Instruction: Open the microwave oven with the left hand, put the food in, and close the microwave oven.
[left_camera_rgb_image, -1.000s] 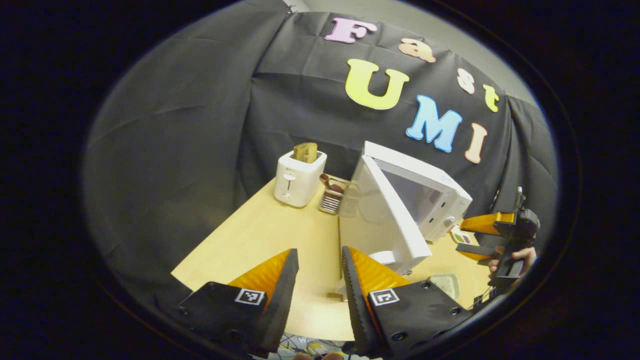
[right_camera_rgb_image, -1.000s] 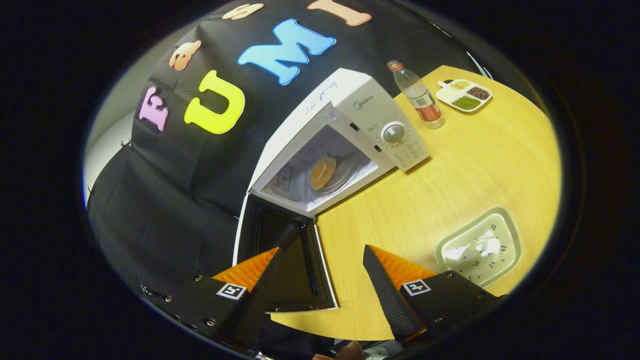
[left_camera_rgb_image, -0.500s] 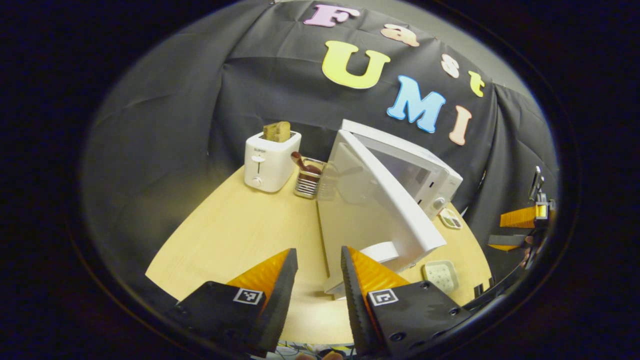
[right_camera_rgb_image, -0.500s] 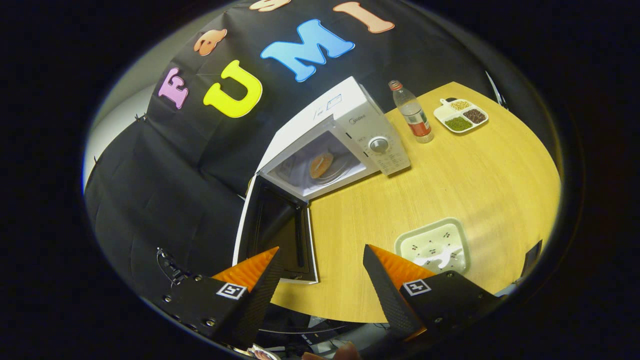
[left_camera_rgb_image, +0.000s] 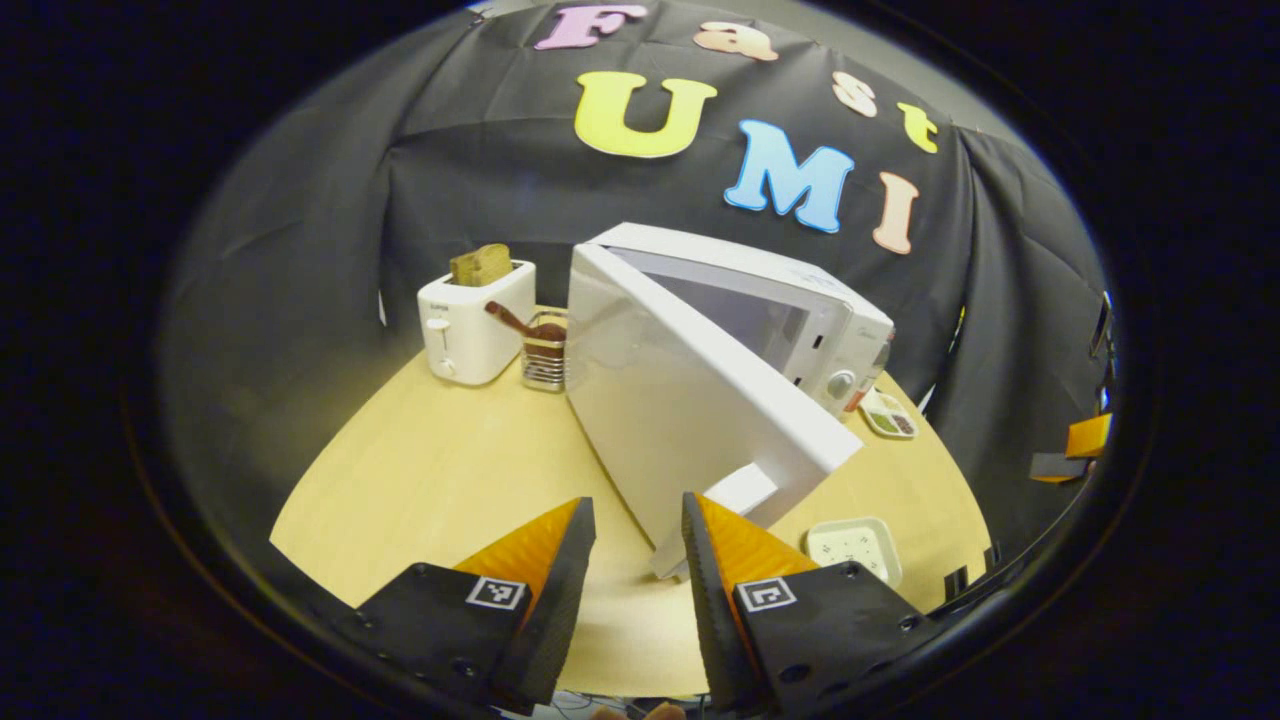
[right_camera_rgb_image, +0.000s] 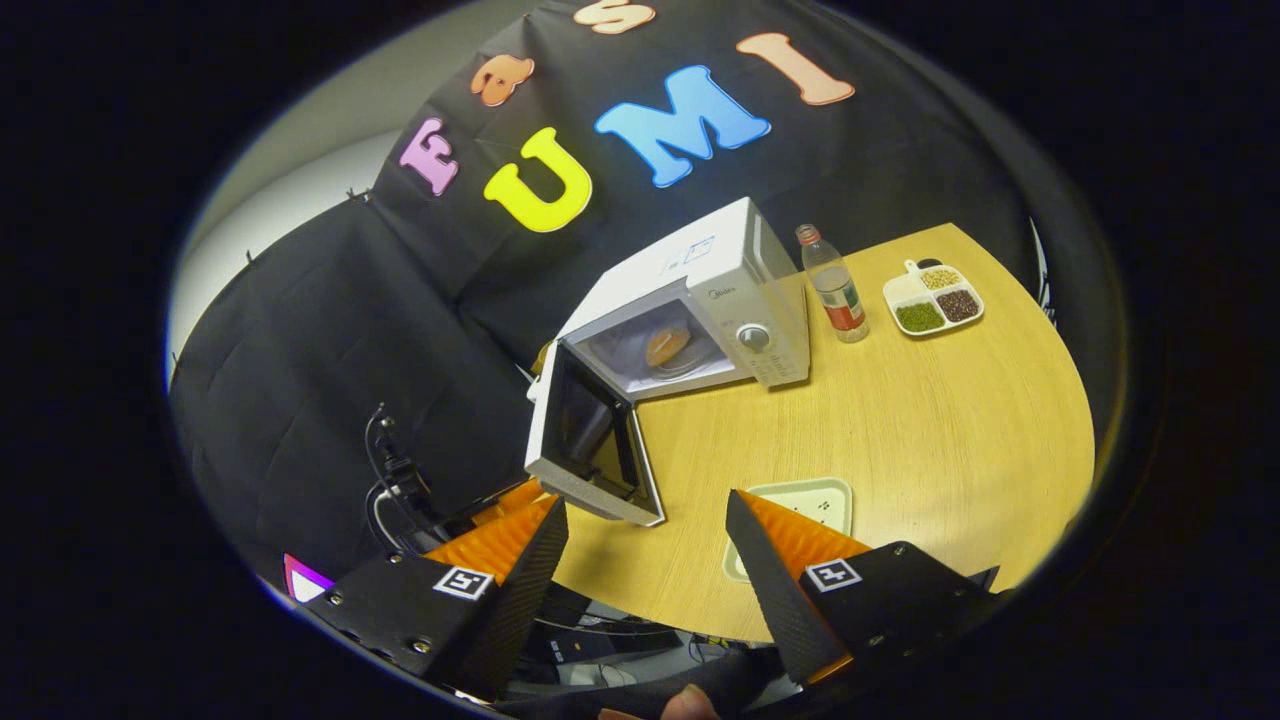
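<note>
Microwave (right_camera_rgb_image: 700, 300) on desk (right_camera_rgb_image: 900, 430), door (right_camera_rgb_image: 590, 440) swung open; food (right_camera_rgb_image: 666, 346) sits inside on turntable. Left tool (left_camera_rgb_image: 635, 560) released, jaws apart w/ nothing between, near door's outer face. Right tool (right_camera_rgb_image: 645, 560) released too, back over desk edge by white tray (right_camera_rgb_image: 800, 500).

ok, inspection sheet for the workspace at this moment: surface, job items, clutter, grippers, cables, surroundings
Surface: wooden table, bare in the middle.
Job's things: microwave with door swung open; food on the turntable inside; empty white tray at the near edge.
Clutter: toaster holding bread, wire utensil holder, bottle, divided dish of beans.
Grippers: left gripper open, near the door's handle, not touching; right gripper open, holding nothing.
Cables: black cable by the left gripper.
Surroundings: black cloth wall.
</note>
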